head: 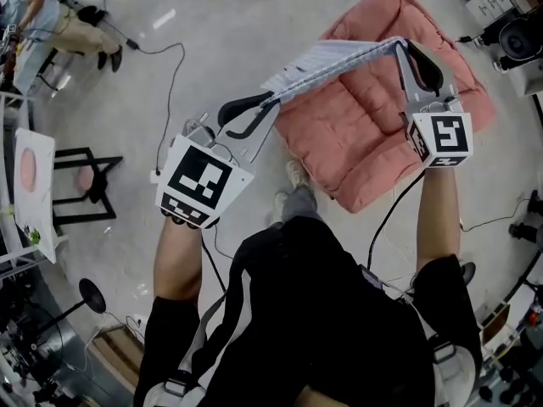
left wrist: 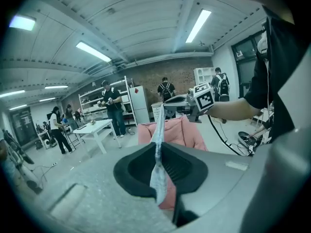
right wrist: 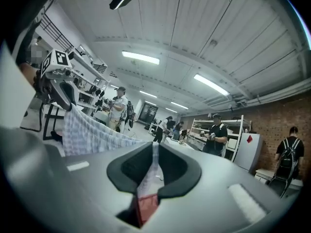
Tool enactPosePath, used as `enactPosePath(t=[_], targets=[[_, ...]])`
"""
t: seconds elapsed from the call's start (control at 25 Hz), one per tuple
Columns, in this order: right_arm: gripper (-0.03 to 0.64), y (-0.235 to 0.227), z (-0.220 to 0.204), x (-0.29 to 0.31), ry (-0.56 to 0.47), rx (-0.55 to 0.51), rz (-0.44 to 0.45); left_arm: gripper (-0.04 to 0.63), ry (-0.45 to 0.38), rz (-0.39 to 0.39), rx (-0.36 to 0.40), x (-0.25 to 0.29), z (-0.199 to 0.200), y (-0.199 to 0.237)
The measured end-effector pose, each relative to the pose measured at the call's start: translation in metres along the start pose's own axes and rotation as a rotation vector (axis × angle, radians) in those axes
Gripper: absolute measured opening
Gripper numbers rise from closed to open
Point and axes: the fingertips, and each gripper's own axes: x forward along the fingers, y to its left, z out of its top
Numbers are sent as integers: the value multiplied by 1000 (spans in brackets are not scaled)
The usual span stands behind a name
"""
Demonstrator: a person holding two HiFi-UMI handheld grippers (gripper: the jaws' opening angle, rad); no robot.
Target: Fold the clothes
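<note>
The garment (head: 331, 58) is a pale cloth with a fine grey-and-white check, pulled out into a narrow, bunched band in the air. One end is pinched in the left gripper (head: 271, 100) and the other in the right gripper (head: 403, 49). It hangs above a pink cushion (head: 373, 134), sagging slightly along its lower edge.

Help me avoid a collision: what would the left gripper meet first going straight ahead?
Past the cloth it holds, the left gripper would probably reach the pink cushion; depth is unclear.
</note>
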Motion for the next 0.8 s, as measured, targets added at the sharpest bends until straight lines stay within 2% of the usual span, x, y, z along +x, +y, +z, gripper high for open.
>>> enactPosePath(t=[0.4, 0.6, 0.72, 0.8], targets=[[43, -2, -27, -47, 21, 24, 66, 41, 57, 41, -59, 10, -7, -48], [41, -16, -46, -59, 10, 17, 152, 41, 98, 139, -93, 32, -6, -72], [41, -25, -58, -73, 22, 0, 239, 41, 126, 219, -133, 46, -9, -94], [41, -29, -66, -86, 25, -47, 308, 41, 138, 271, -175, 55, -11, -113]])
